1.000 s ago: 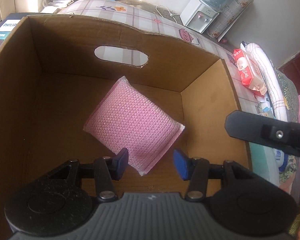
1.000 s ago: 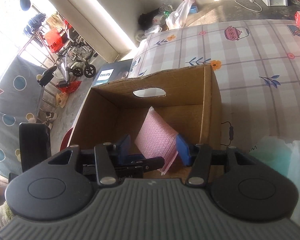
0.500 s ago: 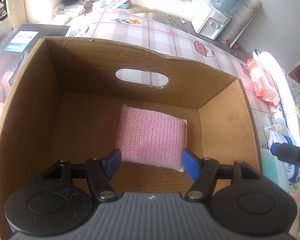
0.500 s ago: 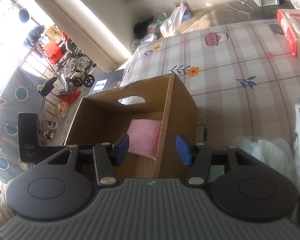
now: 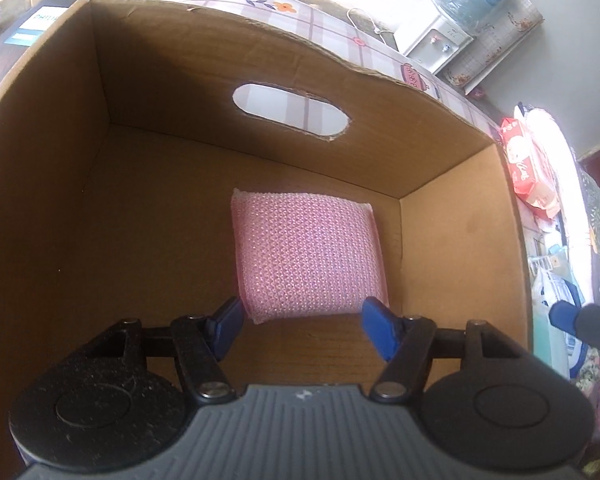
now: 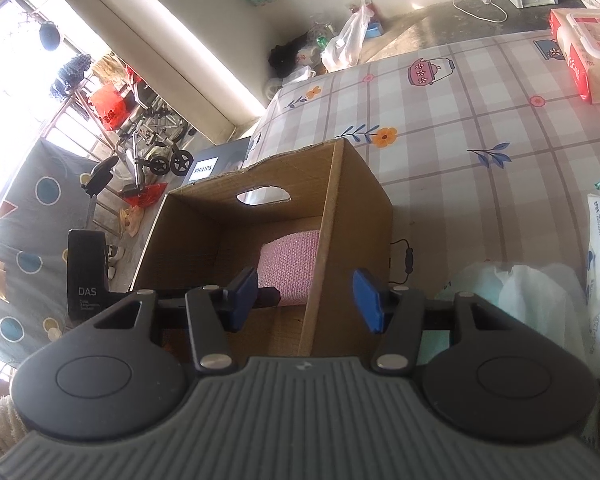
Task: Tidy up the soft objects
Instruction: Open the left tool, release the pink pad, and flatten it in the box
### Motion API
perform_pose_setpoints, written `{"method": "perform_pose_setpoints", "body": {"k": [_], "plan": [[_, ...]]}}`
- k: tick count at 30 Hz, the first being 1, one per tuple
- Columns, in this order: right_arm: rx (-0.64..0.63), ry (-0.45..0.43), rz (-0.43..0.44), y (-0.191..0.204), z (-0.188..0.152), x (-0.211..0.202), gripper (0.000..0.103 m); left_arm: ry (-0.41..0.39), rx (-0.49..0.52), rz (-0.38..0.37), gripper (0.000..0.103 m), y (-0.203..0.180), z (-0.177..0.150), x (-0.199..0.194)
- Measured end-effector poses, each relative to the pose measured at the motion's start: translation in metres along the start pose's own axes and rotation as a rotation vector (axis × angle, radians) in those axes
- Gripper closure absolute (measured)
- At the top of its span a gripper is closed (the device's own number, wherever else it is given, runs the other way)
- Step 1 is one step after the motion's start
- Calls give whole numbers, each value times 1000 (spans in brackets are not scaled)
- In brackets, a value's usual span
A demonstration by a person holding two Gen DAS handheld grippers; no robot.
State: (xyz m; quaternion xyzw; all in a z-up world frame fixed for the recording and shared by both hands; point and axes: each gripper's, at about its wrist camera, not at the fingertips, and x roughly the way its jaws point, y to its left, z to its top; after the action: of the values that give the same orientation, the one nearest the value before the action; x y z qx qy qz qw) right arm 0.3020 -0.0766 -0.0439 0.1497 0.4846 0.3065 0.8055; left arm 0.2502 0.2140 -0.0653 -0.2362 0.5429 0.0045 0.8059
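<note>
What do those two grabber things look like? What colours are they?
Both look alike. The left gripper and right gripper each have two blue fingertips on black metal arms with silver screws, two round black discs, and a grey ribbed body. Black casing on the left one reads "DAS".

**Bed surface and contents**

Bed (image 6: 452,120) under a plaid sheet with flower and teapot prints. Cardboard box (image 6: 364,216) stands near its left edge. Red wet-wipe pack (image 6: 584,60) toward the far right. White plastic bags (image 6: 540,296) at the near right.
</note>
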Motion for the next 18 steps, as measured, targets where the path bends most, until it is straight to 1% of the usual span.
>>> {"method": "perform_pose_setpoints", "body": {"k": [3,5,7,8,10,12,13,14,15,16,17,18], "plan": [[5,0,3,-1,-3,-1,50,32,82,-43,36,-11,-15,-4],[5,1,5,0,-5,-3,50,72,149,-73,36,-19,-28,-5],[2,0,3,0,-7,-5,50,97,218,-80,36,-26,-38,-8],[0,-2,2,0,-8,-7,50,80,258,-71,36,-30,-43,-13],[-2,-5,0,-1,-9,-9,50,17,338,-45,36,-35,-45,-23],[-4,-8,-5,-3,-9,-11,50,-82,421,8,33,-38,-43,-35],[-4,-9,-7,-3,-10,-12,50,-118,460,28,27,-41,-40,-37],[-3,-9,-6,-4,-10,-13,50,-147,519,48,18,-44,-36,-37],[-1,-9,-6,-5,-10,-13,49,-155,573,60,15,-45,-33,-36],[1,-9,-6,-6,-10,-14,49,-165,654,94,15,-48,-29,-34],[4,-9,-6,-8,-10,-14,48,-179,711,137,15,-50,-27,-32],[8,-8,-5,-8,-10,-15,48,-181,772,155,15,-55,-25,-28]]}}
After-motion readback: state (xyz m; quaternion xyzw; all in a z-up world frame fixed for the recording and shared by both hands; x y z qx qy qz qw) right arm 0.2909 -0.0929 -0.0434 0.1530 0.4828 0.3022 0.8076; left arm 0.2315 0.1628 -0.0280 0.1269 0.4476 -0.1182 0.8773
